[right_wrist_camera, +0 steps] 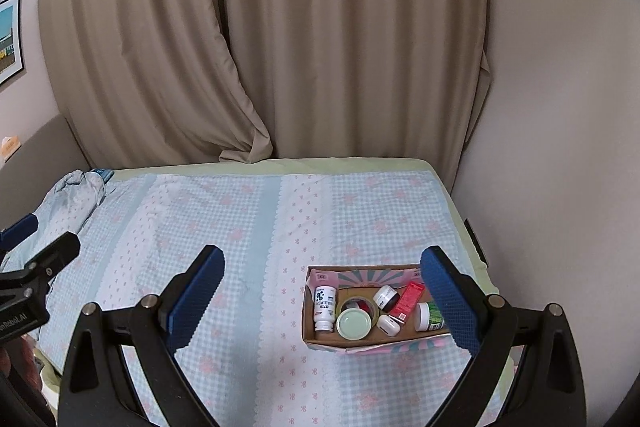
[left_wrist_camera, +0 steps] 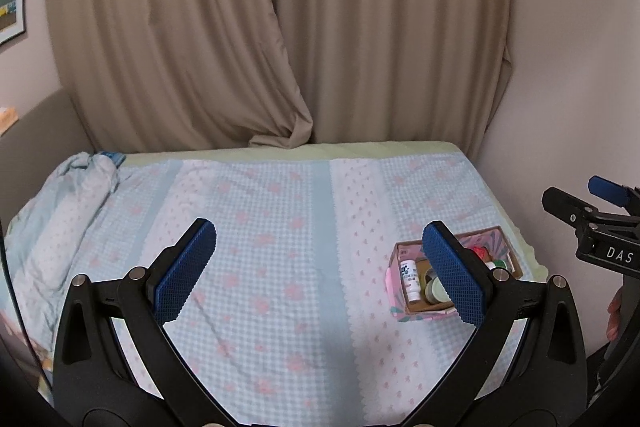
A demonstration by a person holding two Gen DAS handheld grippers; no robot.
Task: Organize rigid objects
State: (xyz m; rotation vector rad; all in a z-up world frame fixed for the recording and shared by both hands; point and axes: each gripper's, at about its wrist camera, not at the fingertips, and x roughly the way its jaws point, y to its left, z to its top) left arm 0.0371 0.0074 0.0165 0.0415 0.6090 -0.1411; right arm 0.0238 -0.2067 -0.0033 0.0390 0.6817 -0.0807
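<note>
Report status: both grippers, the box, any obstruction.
Left gripper open, empty. Right gripper open, empty. Cardboard box on the bedspread, holding bottles and jars. Nothing in the way.

The bed [right_wrist_camera: 256, 227] has a light blue checked cover with pink flowers. A cardboard box [right_wrist_camera: 320, 341] lies on it, near the right edge by the wall. Far left of the box, at the back corner, a bunched blanket [right_wrist_camera: 76, 199] lies on the cover.
</note>
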